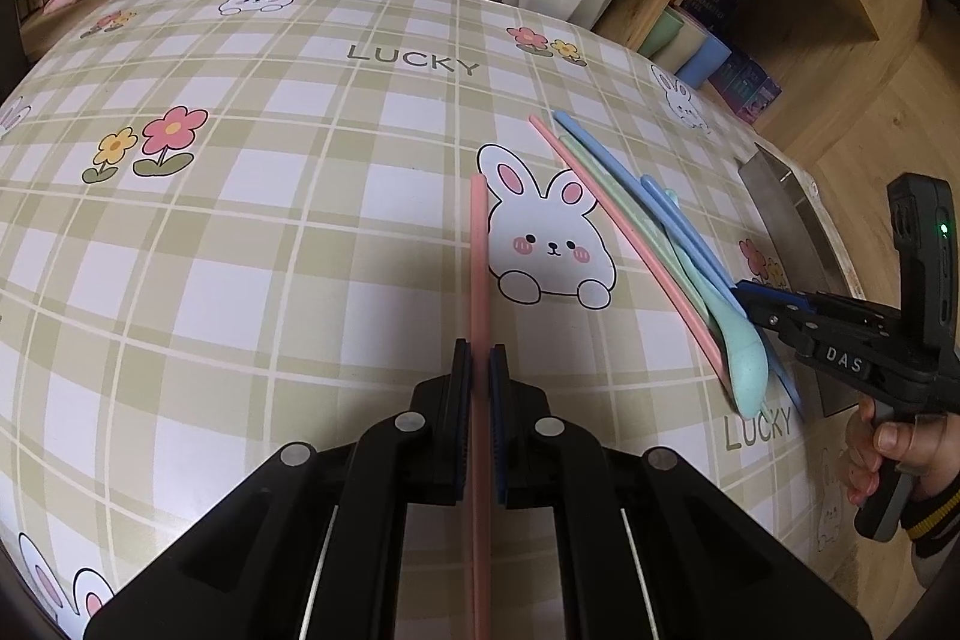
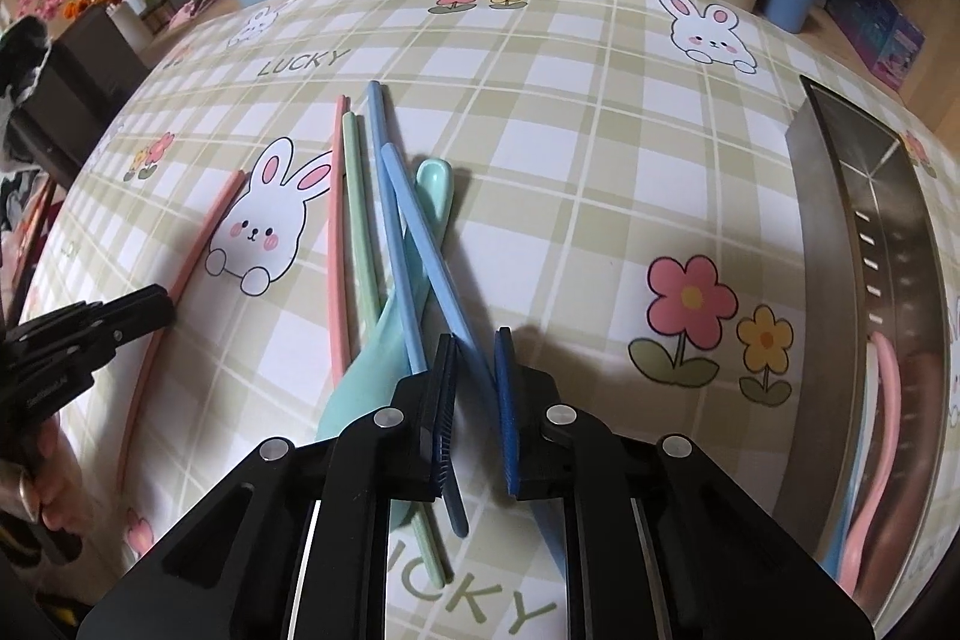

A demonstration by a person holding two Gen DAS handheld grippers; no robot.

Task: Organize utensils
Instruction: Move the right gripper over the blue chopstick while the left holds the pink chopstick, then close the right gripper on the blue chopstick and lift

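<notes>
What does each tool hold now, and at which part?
The left tool grips a pink chopstick about mid-length. The right tool clamps nothing; a blue chopstick lies between its open jaws.

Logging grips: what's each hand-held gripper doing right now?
Left hand-held gripper: closed on a pink chopstick.
Right hand-held gripper: jaws apart around a blue chopstick, no grip visible.

Both wrist views look steeply down, close over the checked tablecloth [image 1: 300, 232] — left facing its far edge, right nearer the right edge; both share the chopstick pile [image 2: 384, 244].
</notes>
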